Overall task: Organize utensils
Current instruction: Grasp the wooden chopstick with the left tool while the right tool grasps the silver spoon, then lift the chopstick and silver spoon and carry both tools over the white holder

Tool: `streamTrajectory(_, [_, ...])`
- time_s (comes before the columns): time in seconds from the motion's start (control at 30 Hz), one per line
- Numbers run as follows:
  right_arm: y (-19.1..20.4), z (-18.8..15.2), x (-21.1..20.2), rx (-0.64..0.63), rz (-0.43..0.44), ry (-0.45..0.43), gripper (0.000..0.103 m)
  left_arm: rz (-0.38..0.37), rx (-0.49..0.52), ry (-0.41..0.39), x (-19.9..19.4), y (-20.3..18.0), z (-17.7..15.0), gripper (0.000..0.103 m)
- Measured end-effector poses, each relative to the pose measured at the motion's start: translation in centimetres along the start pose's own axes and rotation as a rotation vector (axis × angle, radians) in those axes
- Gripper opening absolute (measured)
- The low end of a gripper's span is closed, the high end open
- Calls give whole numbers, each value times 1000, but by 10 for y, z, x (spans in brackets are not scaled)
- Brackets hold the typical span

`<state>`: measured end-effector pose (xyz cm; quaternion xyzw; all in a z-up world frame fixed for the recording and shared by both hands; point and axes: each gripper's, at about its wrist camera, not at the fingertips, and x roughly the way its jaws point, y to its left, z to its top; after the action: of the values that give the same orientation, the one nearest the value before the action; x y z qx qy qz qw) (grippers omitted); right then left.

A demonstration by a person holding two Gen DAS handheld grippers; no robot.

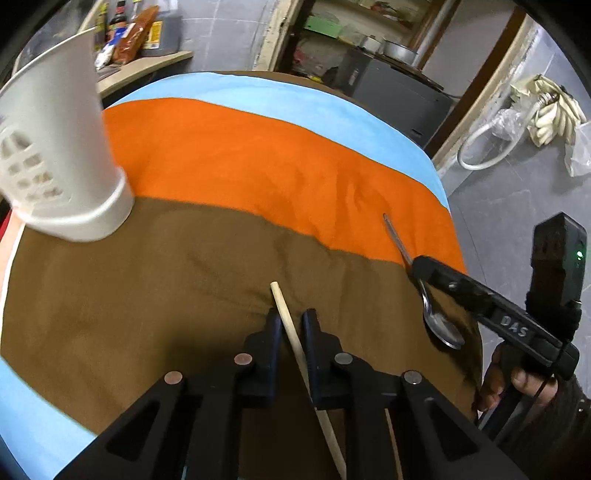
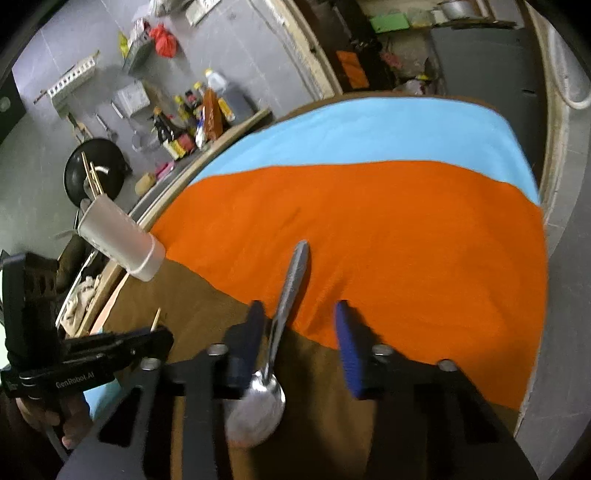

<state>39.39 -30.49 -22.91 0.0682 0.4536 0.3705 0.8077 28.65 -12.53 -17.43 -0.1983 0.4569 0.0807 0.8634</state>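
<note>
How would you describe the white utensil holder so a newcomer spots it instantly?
Start at the striped cloth covering the table. At its left edge, where orange meets brown, stands the white plastic utensil holder, tall with grid holes. It is the only upright thing there; chopstick and spoon lie flat.

You're working in a cluttered home kitchen or back storeroom. Sauce bottles (image 2: 192, 118) and packets crowd a wooden ledge (image 2: 221, 140) by the grey tiled wall (image 2: 74, 44), where a black wok (image 2: 96, 173) and a metal rack (image 2: 70, 83) hang. Open shelves (image 1: 343, 26) hold metal pots (image 1: 399, 51) and bags. Your table wears a striped cloth (image 1: 258, 155) in blue, orange and brown, with a white utensil holder (image 1: 62, 155) on it.
</note>
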Motion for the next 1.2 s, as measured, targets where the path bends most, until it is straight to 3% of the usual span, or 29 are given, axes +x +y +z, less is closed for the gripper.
streamTrajectory(0.2, [2, 7, 14, -3, 34, 36, 14, -27, 42, 8, 5, 3, 9, 11])
streamTrajectory(0.57, [-3, 17, 31, 78, 107, 147, 12, -68, 73, 49, 14, 8, 25, 11])
streamTrajectory(0.73, [10, 12, 30, 76, 65, 164, 7, -69, 90, 58, 14, 10, 25, 11])
streamTrajectory(0.8, [14, 10, 28, 85, 61, 158, 2, -77, 86, 61, 12, 13, 25, 11])
streamTrajectory(1.0, [30, -2, 14, 104, 34, 140, 2, -133, 85, 44, -5, 21, 20, 10])
streamTrajectory(1.07, [35, -6, 5, 124, 24, 111, 2, -151, 89, 34, -17, 23, 18, 5])
streamTrajectory(1.2, [55, -13, -24, 155, -4, -7, 2, -177, 120, -12, -42, 24, 17, 5])
